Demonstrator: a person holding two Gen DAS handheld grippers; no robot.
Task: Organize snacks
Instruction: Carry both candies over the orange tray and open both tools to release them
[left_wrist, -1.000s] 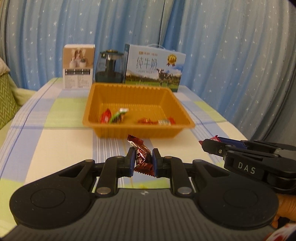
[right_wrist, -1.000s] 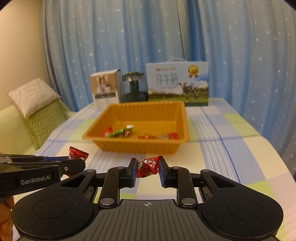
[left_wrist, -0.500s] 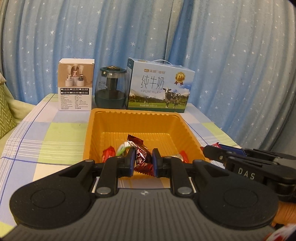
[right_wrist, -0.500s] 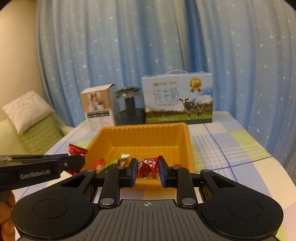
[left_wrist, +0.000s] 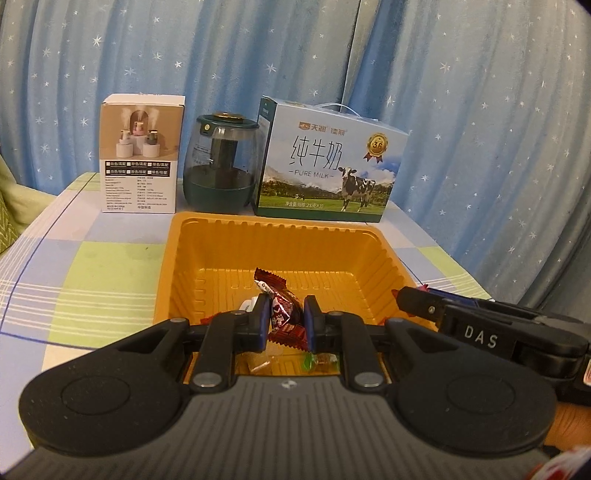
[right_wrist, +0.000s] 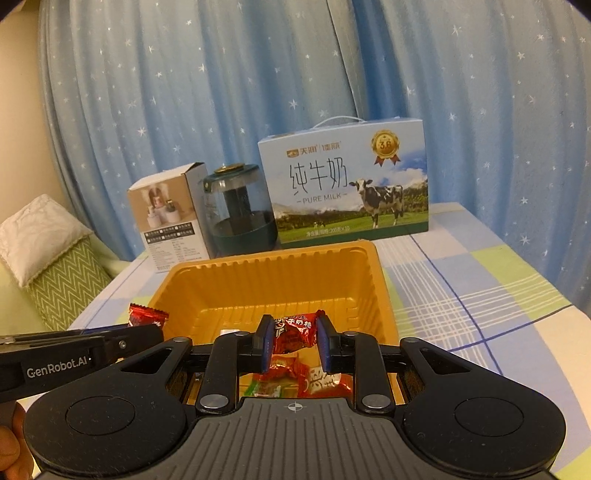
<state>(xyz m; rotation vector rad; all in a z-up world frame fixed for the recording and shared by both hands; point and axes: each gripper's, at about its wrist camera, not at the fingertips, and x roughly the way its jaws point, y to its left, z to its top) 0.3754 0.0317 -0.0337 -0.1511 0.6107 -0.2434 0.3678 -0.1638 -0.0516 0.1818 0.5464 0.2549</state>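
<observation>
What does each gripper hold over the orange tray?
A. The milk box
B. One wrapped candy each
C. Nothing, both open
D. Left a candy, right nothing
B: the left gripper clamps a dark red candy and the right gripper a red candy, both above the orange tray.

Behind the glossy ribbed orange plastic tray stand a printed cardboard milk carton and a clear smoky plastic jar; under it lies a matt checked tablecloth.

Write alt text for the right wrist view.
The right gripper holds a red candy over an orange tray with a few candies inside. The left gripper holds another candy at left; a milk carton stands behind.
</observation>
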